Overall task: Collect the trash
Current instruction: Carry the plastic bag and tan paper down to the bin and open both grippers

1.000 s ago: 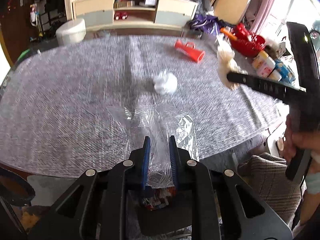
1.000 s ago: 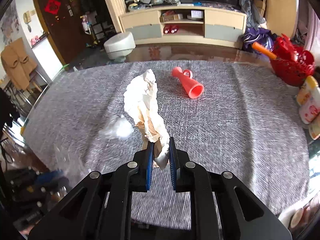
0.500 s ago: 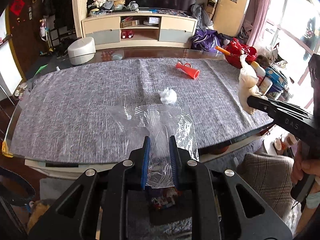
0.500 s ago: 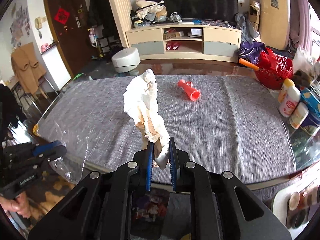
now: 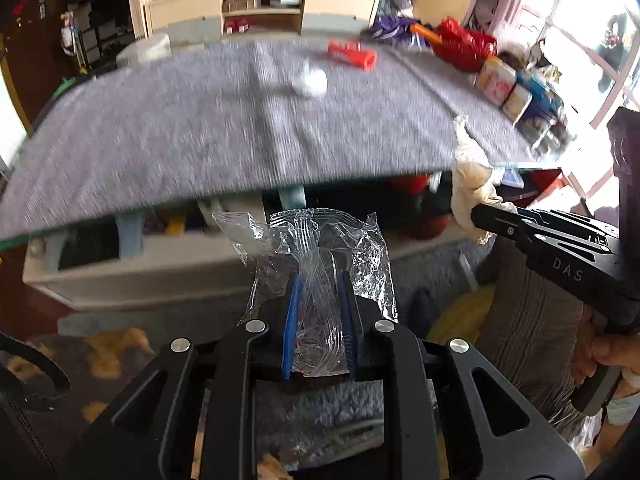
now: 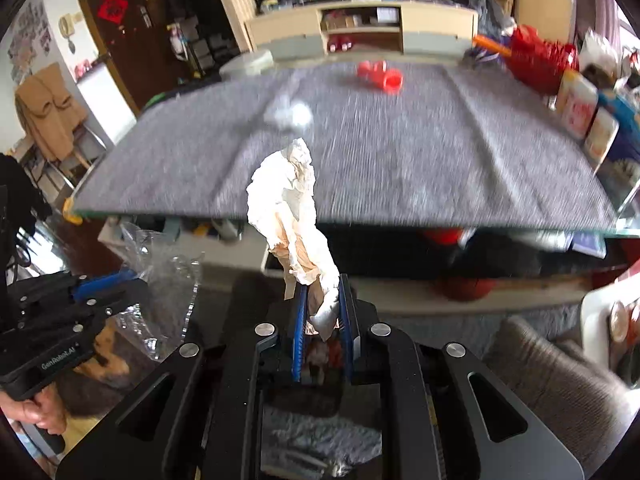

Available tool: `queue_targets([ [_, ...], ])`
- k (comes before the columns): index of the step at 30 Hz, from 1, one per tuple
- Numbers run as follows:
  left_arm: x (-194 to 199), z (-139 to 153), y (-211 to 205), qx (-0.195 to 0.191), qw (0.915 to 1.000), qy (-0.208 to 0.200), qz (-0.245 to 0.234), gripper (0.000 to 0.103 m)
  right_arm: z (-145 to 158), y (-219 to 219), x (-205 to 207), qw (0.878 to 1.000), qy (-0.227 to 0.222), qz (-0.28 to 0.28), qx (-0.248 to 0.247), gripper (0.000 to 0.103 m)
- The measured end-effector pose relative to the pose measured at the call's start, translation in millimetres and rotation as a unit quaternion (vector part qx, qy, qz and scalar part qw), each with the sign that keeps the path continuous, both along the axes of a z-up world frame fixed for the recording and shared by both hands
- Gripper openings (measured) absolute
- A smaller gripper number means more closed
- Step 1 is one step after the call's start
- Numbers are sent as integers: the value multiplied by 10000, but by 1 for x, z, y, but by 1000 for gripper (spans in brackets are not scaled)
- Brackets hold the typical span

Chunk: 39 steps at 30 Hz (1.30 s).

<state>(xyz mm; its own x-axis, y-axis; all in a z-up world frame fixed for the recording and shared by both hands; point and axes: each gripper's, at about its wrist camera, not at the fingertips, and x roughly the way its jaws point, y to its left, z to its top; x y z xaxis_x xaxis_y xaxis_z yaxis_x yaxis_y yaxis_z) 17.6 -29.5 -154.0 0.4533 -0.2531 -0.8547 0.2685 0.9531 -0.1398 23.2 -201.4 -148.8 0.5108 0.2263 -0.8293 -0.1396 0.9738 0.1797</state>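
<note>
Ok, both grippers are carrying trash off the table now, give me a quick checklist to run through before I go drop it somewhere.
1. Left gripper has the clear plastic wrapper between its pads: ok.
2. Right gripper is clamped on the crumpled paper tissue: ok, though only the tissue's lower end is pinched.
3. Both loads are off the grey table and past its near edge: ok.
4. Grippers are apart, loads not tangled: ok.
5. Table fully cleared: not ok, a white paper wad still lies there, beside a red cone-shaped thing.
6. Bin or bag to drop into: cannot tell, none is clearly seen in either view.
</note>
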Motion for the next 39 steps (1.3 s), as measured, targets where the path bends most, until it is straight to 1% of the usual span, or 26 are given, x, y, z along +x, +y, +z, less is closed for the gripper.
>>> queue_targets([
  [6,-9,-52,3,84,9987,504,62,18,-51,17,-9,9981,589,162,57,16],
  [10,-5,-75,7,53,9970,760,147,18,-81,22,-5,9953,951,167,108,16],
  [14,4,-95,7,37,9954,947,134,18,-100,25,6,9930,1168,113,87,16],
  [18,11,-111,6,32,9942,1061,142,18,-114,25,17,9909,1332,61,152,16],
  [20,13,-119,5,35,9941,1080,117,18,-121,25,21,9904,1365,15,221,18],
  [24,14,-124,5,40,9944,1054,80,20,-125,28,25,9903,1371,29,242,18],
  [27,16,-126,6,42,9942,1073,110,28,-126,30,28,9901,1388,41,211,19],
  [28,18,-126,6,42,9942,1072,124,32,-126,31,28,9901,1392,34,202,21],
  [29,19,-127,7,55,9941,1069,152,35,-126,31,29,9901,1391,21,192,33],
  [30,20,-127,8,50,9941,1066,175,40,-127,30,30,9902,1386,8,183,42],
  [31,21,-126,10,45,9941,1063,202,42,-125,30,30,9905,1361,-13,173,55],
  [33,22,-125,12,74,9942,1047,247,45,-124,29,32,9911,1325,-49,136,57],
  [35,22,-120,13,116,9947,983,292,53,-119,26,34,9918,1273,-111,95,62],
  [37,22,-114,14,179,9953,898,324,64,-113,22,36,9929,1182,-162,46,67],
  [38,23,-111,14,206,9956,854,333,67,-110,20,37,9933,1140,-180,30,71],
  [39,23,-109,15,230,9958,820,342,72,-104,18,39,9940,1076,-212,11,73],
])
